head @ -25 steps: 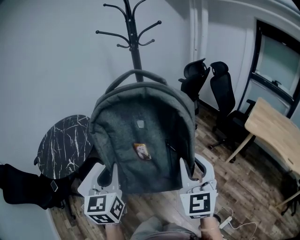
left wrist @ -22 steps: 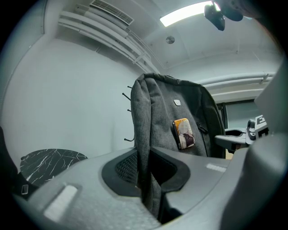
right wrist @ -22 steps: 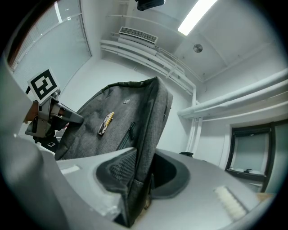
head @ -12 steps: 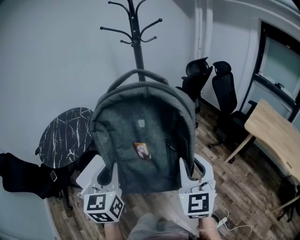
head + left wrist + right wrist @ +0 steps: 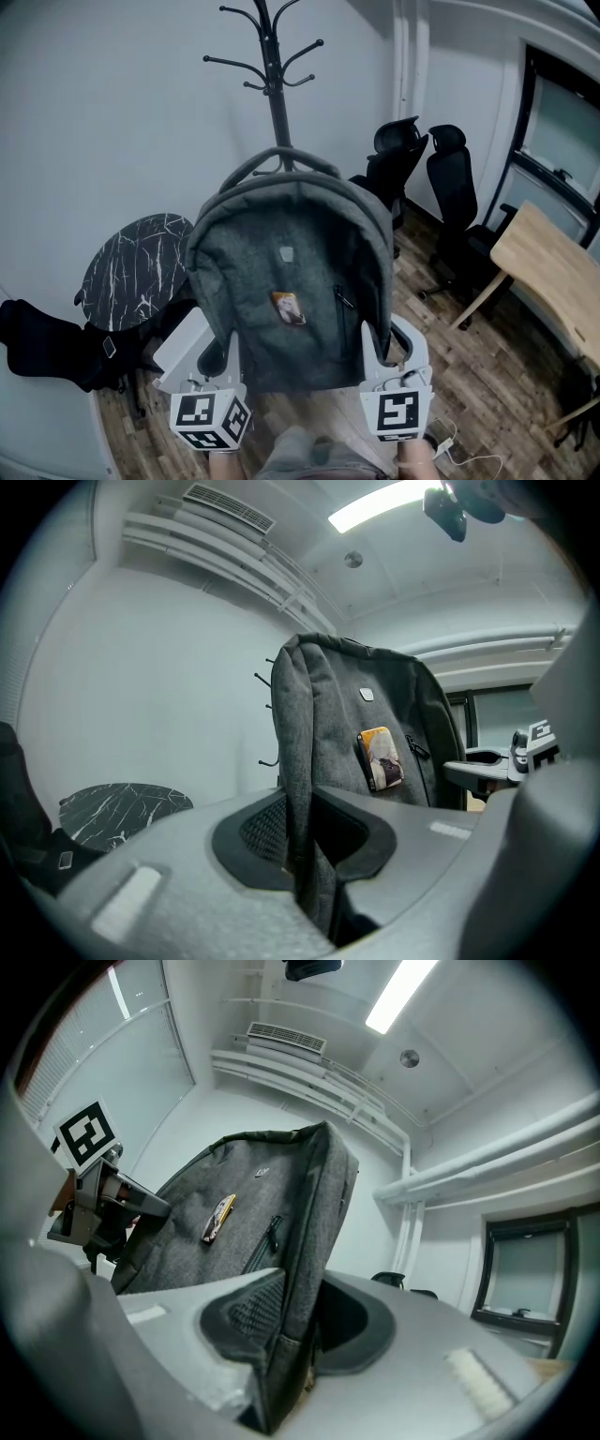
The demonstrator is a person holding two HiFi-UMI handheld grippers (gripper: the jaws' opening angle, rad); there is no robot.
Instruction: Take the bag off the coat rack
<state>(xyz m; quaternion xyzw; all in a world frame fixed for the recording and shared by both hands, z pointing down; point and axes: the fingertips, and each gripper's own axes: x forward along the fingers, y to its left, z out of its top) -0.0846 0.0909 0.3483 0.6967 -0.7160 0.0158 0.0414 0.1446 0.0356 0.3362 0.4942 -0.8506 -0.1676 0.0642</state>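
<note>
I hold the gray bag (image 5: pixel 286 272) up in the air in front of me, one tool on each side of it. My left tool (image 5: pixel 226 354) has its two jaws squeezed tight on the bag's left edge, near the bottom. The cloth is pinched flat between the dark pads. My right tool (image 5: pixel 374 349) has its jaws a bit wider, closed on the thicker right edge of the bag, also near the bottom. Both tools point straight ahead, and the bag stands upright between them.

The bag's front faces me. It has a small picture tag (image 5: pixel 289 307) in the middle and a short zipper (image 5: pixel 343 300) beside it. The loop handle (image 5: pixel 281 156) on top is not on any hook.

The black coat rack (image 5: pixel 277 103) stands behind the bag, by the white wall. Its hooks are all higher than the bag. A round black surface (image 5: pixel 136 272) with white lines is at the left. Two black chairs (image 5: pixel 448 192) are at the right, on the wood floor (image 5: pixel 487 366).
</note>
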